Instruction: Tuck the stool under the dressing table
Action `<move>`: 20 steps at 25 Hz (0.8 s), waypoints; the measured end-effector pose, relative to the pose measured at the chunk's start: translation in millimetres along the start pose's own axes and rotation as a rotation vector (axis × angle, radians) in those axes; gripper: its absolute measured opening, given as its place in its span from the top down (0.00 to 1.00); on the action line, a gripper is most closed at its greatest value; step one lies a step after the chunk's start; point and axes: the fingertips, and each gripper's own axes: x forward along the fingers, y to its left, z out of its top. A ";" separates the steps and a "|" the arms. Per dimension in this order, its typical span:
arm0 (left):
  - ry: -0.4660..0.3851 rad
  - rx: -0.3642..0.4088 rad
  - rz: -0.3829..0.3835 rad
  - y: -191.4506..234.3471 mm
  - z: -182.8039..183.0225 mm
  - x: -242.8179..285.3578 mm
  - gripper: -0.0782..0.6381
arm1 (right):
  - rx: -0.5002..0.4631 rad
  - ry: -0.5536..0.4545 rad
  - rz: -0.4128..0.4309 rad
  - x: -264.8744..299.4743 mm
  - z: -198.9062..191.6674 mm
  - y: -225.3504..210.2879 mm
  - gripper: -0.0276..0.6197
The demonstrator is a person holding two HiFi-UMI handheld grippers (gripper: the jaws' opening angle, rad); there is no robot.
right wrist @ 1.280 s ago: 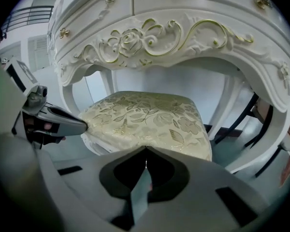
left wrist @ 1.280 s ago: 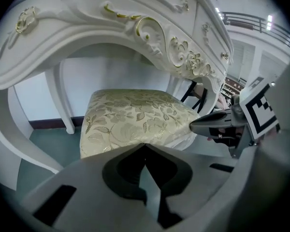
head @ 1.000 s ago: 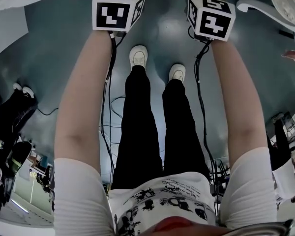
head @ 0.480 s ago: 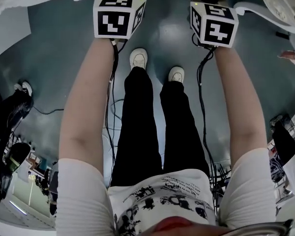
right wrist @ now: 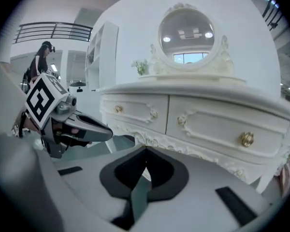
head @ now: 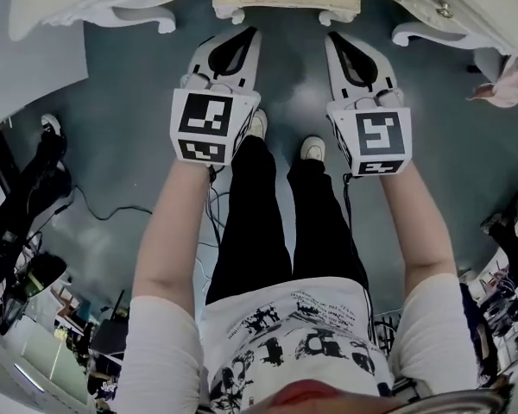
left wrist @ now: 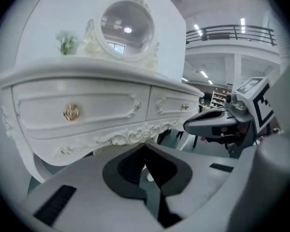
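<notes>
The white carved dressing table runs along the top of the head view. A cream stool with short carved legs stands at its front edge, partly beneath it. My left gripper and right gripper point at the stool side by side and stop just short of it, both shut and empty. In the left gripper view the left gripper faces the table's drawers and round mirror. In the right gripper view the right gripper faces the drawers. The stool is hidden in both gripper views.
The person's legs and white shoes stand on the grey floor behind the grippers. A pink cloth hangs at the right. Cables and dark equipment lie at the left. Another person stands far off.
Both grippers have come lower in the head view and now show in full. The view has shifted, so the dressing table's front and the stool have come into sight.
</notes>
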 end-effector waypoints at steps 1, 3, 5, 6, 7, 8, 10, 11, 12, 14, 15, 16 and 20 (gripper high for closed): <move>-0.029 0.017 0.004 -6.7 15.8 -14.9 0.86 | -0.009 -0.026 0.002 -14.6 15.2 2.4 0.93; -0.097 0.044 0.016 -20.6 49.8 -47.0 0.86 | -0.022 -0.075 0.006 -44.9 45.3 7.1 0.93; -0.172 0.062 0.029 -34.1 84.7 -80.9 0.86 | -0.030 -0.124 0.007 -75.5 75.9 11.7 0.93; -0.208 0.070 0.034 -40.6 101.6 -97.8 0.86 | -0.034 -0.151 0.007 -90.7 91.2 13.6 0.93; -0.244 0.080 0.038 -46.7 118.3 -114.2 0.86 | -0.036 -0.182 0.006 -105.5 106.2 14.8 0.93; -0.283 0.092 0.040 -52.3 135.4 -129.7 0.86 | -0.031 -0.210 0.001 -119.3 120.0 14.8 0.93; -0.377 0.116 0.045 -61.3 171.0 -157.1 0.86 | 0.001 -0.251 -0.024 -143.9 143.9 12.1 0.93; -0.411 0.125 0.047 -65.4 185.9 -169.8 0.86 | 0.011 -0.273 -0.041 -155.9 156.0 10.9 0.93; -0.423 0.130 0.051 -69.6 196.6 -182.5 0.86 | 0.013 -0.293 -0.055 -169.0 168.0 10.5 0.93; -0.413 0.132 0.063 -77.6 211.8 -207.1 0.86 | 0.005 -0.328 -0.075 -196.4 191.3 11.7 0.93; -0.412 0.131 0.071 -80.7 220.2 -218.4 0.86 | 0.000 -0.343 -0.079 -208.9 203.0 12.7 0.93; -0.416 0.133 0.076 -83.3 229.7 -228.9 0.86 | -0.006 -0.355 -0.077 -220.3 214.6 14.1 0.93; -0.455 0.159 0.072 -94.0 274.8 -270.2 0.86 | -0.070 -0.400 -0.074 -263.3 261.5 20.8 0.93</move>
